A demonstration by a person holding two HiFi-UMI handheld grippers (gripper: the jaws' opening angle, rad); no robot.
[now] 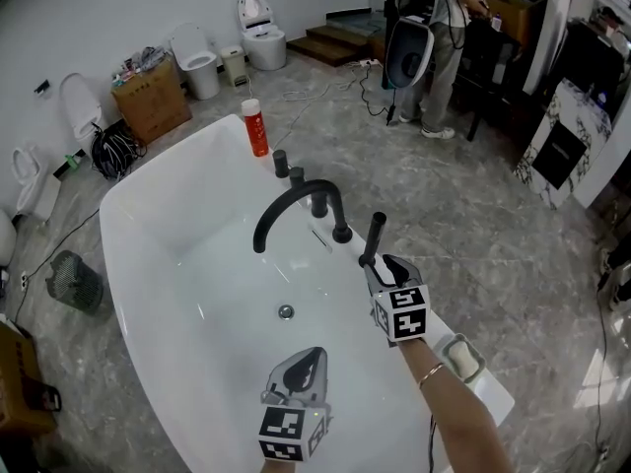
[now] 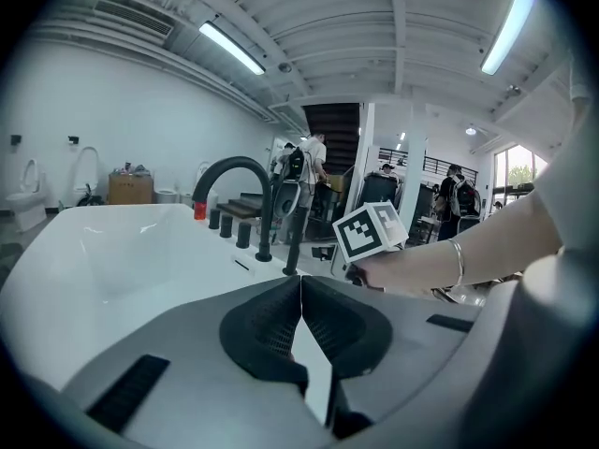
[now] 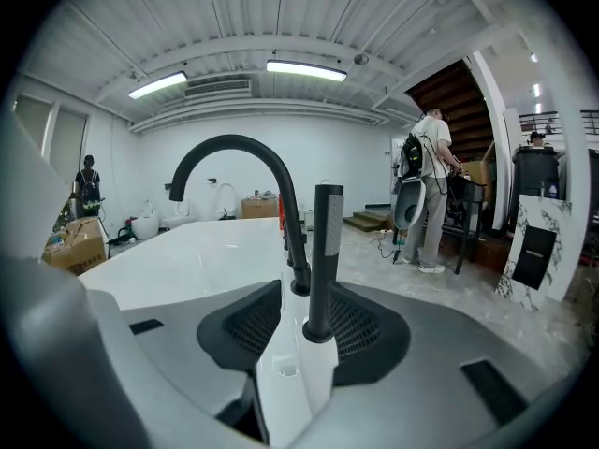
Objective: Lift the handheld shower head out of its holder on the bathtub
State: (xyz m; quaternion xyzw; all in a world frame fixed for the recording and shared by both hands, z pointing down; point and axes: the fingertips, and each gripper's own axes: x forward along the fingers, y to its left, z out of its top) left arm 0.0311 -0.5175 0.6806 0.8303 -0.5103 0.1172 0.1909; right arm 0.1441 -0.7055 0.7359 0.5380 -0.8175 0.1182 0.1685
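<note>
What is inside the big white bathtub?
In the bathtub only a small round drain shows on the white floor. The left hand-held gripper, jaws together, covers part of the floor nearer the camera.

Shower head (image 1: 375, 235) stands upright in its holder on the bathtub (image 1: 158, 195) rim. Behind it along the rim: spout (image 1: 296, 200), knobs (image 1: 281, 163), bottle (image 1: 254, 126). Right gripper (image 1: 378, 267) sits at the rim with the shower head between its jaws, and left gripper (image 1: 308, 358) is to its left, over the basin.
</note>
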